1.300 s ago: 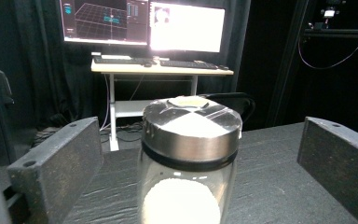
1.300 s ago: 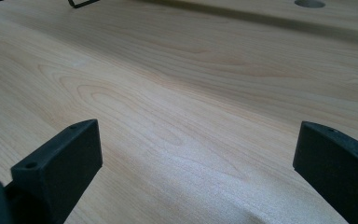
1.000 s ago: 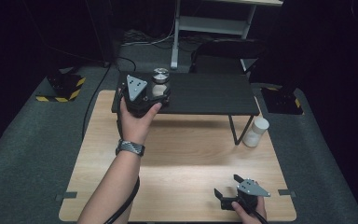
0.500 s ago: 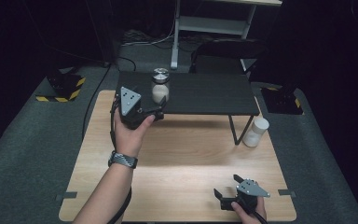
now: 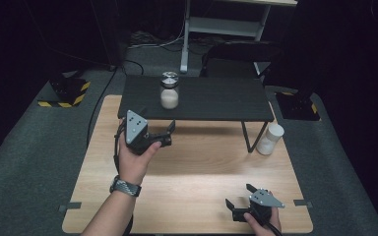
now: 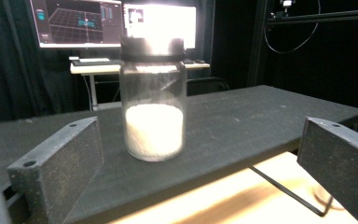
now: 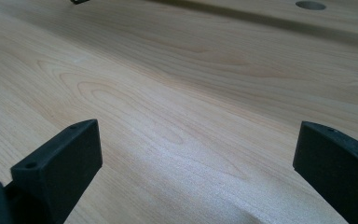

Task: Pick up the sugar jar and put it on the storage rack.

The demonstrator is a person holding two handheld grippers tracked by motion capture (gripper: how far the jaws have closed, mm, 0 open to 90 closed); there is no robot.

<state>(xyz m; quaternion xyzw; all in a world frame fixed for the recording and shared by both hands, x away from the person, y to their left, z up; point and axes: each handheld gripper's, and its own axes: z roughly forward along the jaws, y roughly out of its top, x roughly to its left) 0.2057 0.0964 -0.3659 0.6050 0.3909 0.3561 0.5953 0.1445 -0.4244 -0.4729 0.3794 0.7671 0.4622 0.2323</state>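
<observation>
Table: pale wooden tabletop (image 5: 192, 182) with visible grain, standing on grey carpet; both grippers are over it.
Shelf: low black rectangular riser shelf (image 5: 216, 101) on thin metal legs, set across the far half of the wooden tabletop.
Left gripper: black two-jaw gripper with a grey three-cornered plate (image 5: 163, 133), held in the person's left hand (image 5: 134, 160) just in front of the shelf's near edge, at its left end. Its jaws are spread wide with nothing between them, and they point toward the jar. In the left gripper view the jar stands between the two jaw tips but farther off, clear of both.
Right gripper: matching black gripper with grey plate (image 5: 240, 195), low over the near right corner of the tabletop, held in the person's right hand (image 5: 260, 219). Jaws wide apart and empty; the right gripper view shows bare wood grain between them.
Glass jar: clear round glass jar with a dark lid (image 5: 169, 90), about one third full of white powder, upright on the shelf's left part, apart from the left gripper.
White bottle: small white cylindrical bottle (image 5: 269, 138), upright on the tabletop beside the shelf's right leg, well apart from both grippers.
</observation>
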